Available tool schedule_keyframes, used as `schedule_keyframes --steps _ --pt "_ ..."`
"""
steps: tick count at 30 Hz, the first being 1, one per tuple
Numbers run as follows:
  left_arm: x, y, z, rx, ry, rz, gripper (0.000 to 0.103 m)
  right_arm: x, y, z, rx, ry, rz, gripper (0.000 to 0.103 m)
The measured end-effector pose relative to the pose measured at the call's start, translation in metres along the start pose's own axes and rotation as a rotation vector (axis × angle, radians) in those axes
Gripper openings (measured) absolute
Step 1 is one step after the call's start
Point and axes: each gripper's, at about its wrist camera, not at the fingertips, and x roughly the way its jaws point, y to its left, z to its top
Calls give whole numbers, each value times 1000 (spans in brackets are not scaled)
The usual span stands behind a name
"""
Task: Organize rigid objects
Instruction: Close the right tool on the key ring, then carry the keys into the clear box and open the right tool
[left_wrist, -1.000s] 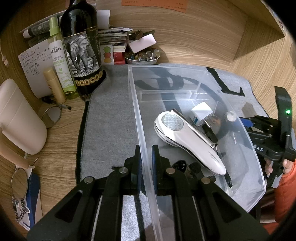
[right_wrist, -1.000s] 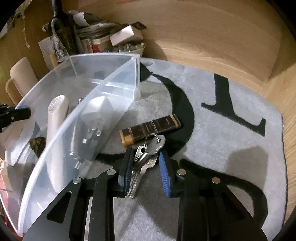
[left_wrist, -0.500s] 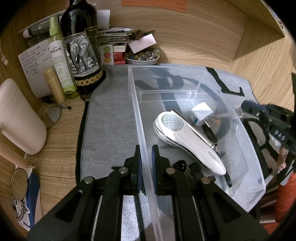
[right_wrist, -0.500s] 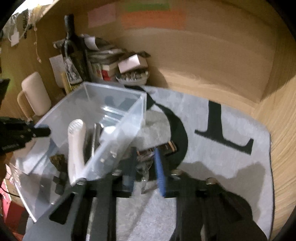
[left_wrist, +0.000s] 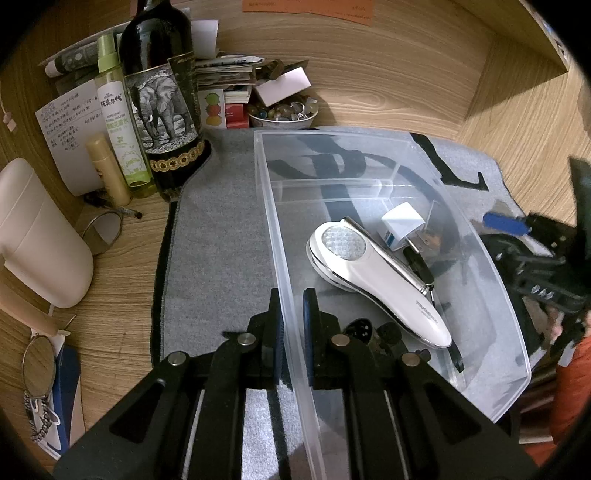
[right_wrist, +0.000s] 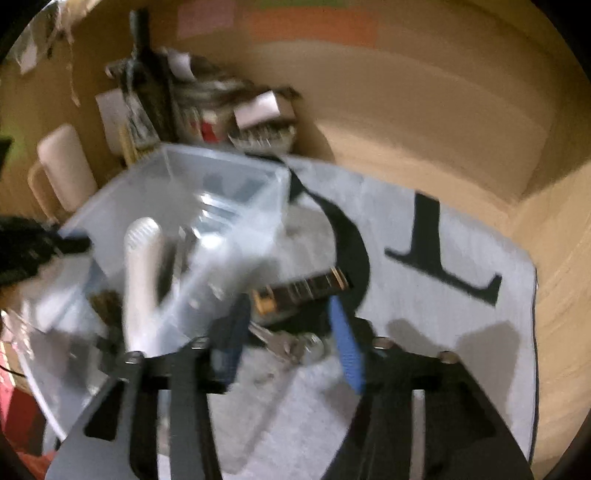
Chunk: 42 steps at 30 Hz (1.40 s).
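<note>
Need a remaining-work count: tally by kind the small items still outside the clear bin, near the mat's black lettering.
Key bunch: 1
Brown stick: 1
Total: 2, both outside the clear bin.

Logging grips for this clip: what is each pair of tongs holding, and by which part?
Left tongs clamp the clear plastic bin by its near side wall. Right tongs are opening; the metal keys lie between them, ungripped.
</note>
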Motion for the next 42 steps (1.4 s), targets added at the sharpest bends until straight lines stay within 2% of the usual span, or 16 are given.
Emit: schedule_keyframes --steps 3,7,13,15,17,20,29,42 --pt "0 0 0 1 0 0 8 17 -7 -12 5 72 11 45" --pt "0 0 0 0 0 0 8 34 -15 -24 24 134 40 51" --pt "0 -2 0 0 0 2 8 36 -17 -23 34 114 45 52" --pt "0 -2 0 0 -1 2 8 37 -13 -23 20 101 45 43" --pt "0 -2 0 0 -1 2 8 37 -11 -22 4 87 52 30" --pt "0 -3 0 0 -1 1 8 37 -12 -21 9 73 52 26" --pt "0 -3 0 0 -1 1 8 20 -14 -16 37 17 31 25" --pt "0 -3 0 -1 -1 1 8 -52 7 29 -24 -207 31 25"
